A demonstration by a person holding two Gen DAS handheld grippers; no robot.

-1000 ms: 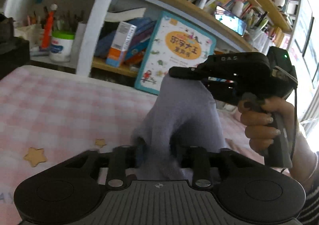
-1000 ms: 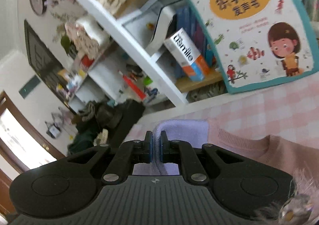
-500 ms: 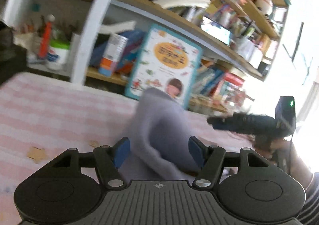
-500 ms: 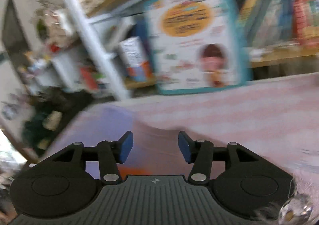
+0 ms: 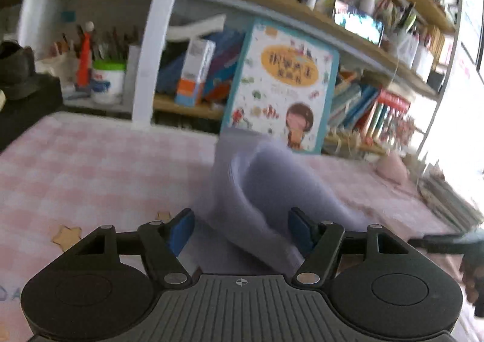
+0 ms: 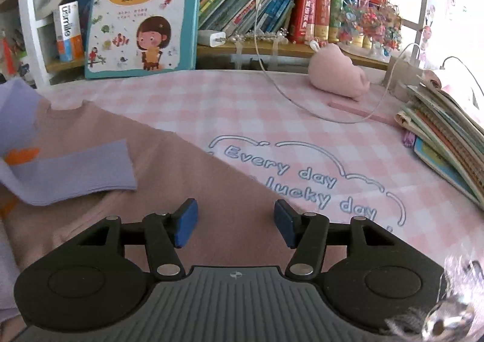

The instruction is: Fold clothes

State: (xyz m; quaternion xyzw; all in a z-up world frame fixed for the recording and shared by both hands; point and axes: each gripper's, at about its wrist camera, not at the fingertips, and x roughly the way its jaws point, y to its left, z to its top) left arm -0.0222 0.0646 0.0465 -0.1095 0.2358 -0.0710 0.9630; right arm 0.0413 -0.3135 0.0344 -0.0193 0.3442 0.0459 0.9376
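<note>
A: Left gripper (image 5: 240, 231) — state?
B: Fingers released, just widened further. Lilac garment (image 5: 260, 187) blurred between the blue pads (image 5: 181, 231), not pressed by either.
A: Right gripper (image 6: 234, 227)?
B: Also released, jaws just opened further. Nothing between the fingers; only the pink sweater (image 6: 187, 190) beneath.
A: Location of the garments?
B: Pink sweater spread flat on the pink checked desk (image 6: 302, 106), collar toward the bookshelf (image 6: 272, 48). Lilac cuff (image 6: 78, 174) lying on top of it, left of the right gripper — rest of the lilac cloth rising out of view at the left edge.
A: Surroundings?
B: Picture book (image 6: 142, 9) propped against the shelf; stack of notebooks (image 6: 447, 142) at the right desk edge.
</note>
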